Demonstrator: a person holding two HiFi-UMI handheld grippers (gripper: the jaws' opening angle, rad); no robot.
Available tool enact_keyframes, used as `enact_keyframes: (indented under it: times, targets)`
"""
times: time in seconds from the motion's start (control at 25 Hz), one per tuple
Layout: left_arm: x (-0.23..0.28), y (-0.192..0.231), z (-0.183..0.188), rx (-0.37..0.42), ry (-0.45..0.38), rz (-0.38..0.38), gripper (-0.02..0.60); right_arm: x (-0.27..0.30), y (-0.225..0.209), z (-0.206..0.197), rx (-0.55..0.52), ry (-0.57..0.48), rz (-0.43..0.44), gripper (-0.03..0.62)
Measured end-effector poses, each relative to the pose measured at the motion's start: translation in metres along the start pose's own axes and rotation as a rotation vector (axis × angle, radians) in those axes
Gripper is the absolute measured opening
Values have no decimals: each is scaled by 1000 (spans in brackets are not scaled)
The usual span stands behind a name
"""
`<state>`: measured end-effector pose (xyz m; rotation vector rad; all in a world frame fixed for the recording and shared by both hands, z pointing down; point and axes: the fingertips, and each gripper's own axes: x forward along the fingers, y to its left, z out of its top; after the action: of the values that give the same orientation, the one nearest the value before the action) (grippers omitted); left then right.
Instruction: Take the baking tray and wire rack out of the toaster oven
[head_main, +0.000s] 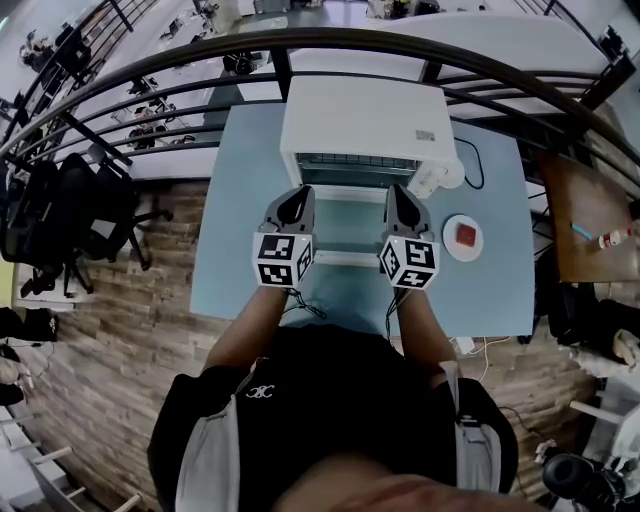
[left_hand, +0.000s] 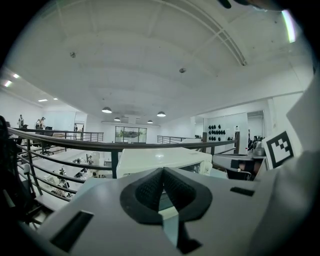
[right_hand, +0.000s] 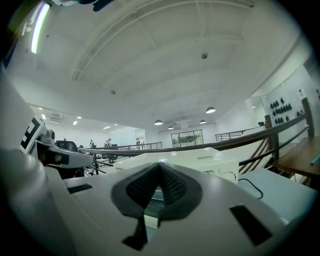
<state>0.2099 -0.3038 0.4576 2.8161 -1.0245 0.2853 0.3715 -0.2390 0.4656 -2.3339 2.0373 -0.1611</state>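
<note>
A white toaster oven (head_main: 365, 125) stands at the back of the light blue table (head_main: 240, 250), its door (head_main: 348, 222) folded down flat toward me. In the dark opening the bars of a wire rack (head_main: 358, 164) show; I cannot make out the baking tray. My left gripper (head_main: 297, 193) hovers over the door's left edge and my right gripper (head_main: 398, 191) over its right edge, both just short of the opening. Both are shut with nothing between their jaws. The left gripper view shows the shut left gripper (left_hand: 163, 170) facing the oven (left_hand: 160, 159). The right gripper (right_hand: 159, 165) faces the oven (right_hand: 200, 161) likewise.
A small white plate (head_main: 463, 238) with a red item lies on the table right of the door. A black cable (head_main: 476, 165) loops beside the oven's right side. A dark metal railing (head_main: 330, 45) curves behind the table. A wooden table (head_main: 590, 225) stands at the far right.
</note>
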Motion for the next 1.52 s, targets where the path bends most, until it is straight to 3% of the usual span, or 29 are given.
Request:
enact_keyframes:
  times: [0.12, 0.32, 0.4, 0.48, 0.56, 0.68, 0.88, 1.12, 1.28, 1.52]
  targets:
    - [7, 7, -6, -16, 13, 2, 15, 6, -4, -6, 9, 11, -16, 2]
    - [20, 15, -24, -111, 50, -30, 17, 11, -18, -23, 82, 31, -50, 0]
    - [23, 20, -31, -149, 65, -36, 24, 12, -22, -32, 130, 42, -53, 43]
    - [30, 24, -39, -192, 85, -47, 89, 15, -28, -41, 198, 55, -63, 86]
    - [37, 26, -47, -257, 108, -67, 115, 17, -36, -52, 281, 67, -79, 91]
    - [45, 31, -62, -424, 128, -98, 118, 18, -48, -68, 445, 68, -103, 96]
    - [63, 48, -89, -785, 137, -134, 118, 25, -65, -90, 671, 44, -138, 119]
    - [94, 62, -119, -1230, 32, -188, 118, 43, -85, -121, 942, 7, -152, 140]
    - [116, 73, -142, -1344, -7, -144, 118, 62, -93, -138, 1062, -20, -156, 144]
    - [146, 80, -155, -1410, -74, -130, 127, 87, -108, -157, 1189, -61, -173, 147]
